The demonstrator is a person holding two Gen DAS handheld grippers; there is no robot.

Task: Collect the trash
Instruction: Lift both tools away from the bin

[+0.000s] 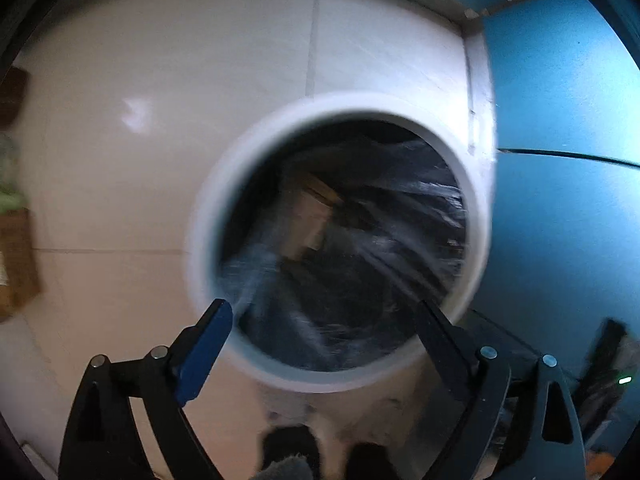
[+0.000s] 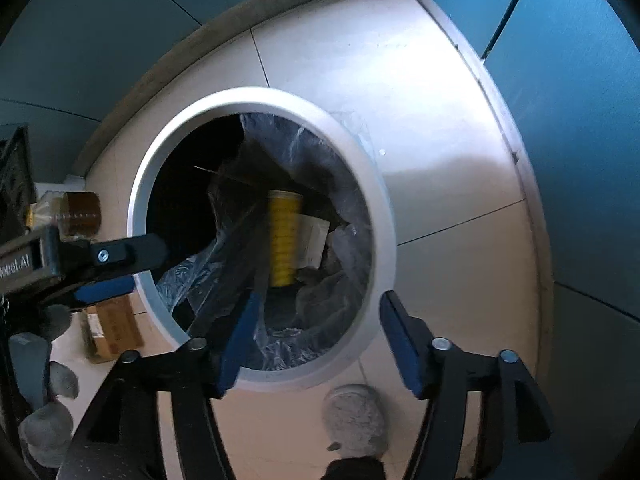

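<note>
A round white trash bin (image 1: 208, 216) with a dark plastic liner stands on the white tiled floor, seen from above in both views (image 2: 384, 216). Inside lie a yellow ribbed cylinder (image 2: 284, 240) and pale paper or cardboard scraps (image 1: 308, 216). My left gripper (image 1: 324, 320) is open and empty over the near rim. It also shows in the right wrist view (image 2: 116, 272) at the bin's left rim. My right gripper (image 2: 316, 312) is open and empty above the bin's near edge.
Blue cabinet fronts (image 1: 560, 120) line the floor beside the bin. A brown cardboard box (image 2: 112, 332) and an amber jar (image 2: 80, 208) sit on the floor left of the bin. A grey slipper toe (image 2: 356, 416) shows below.
</note>
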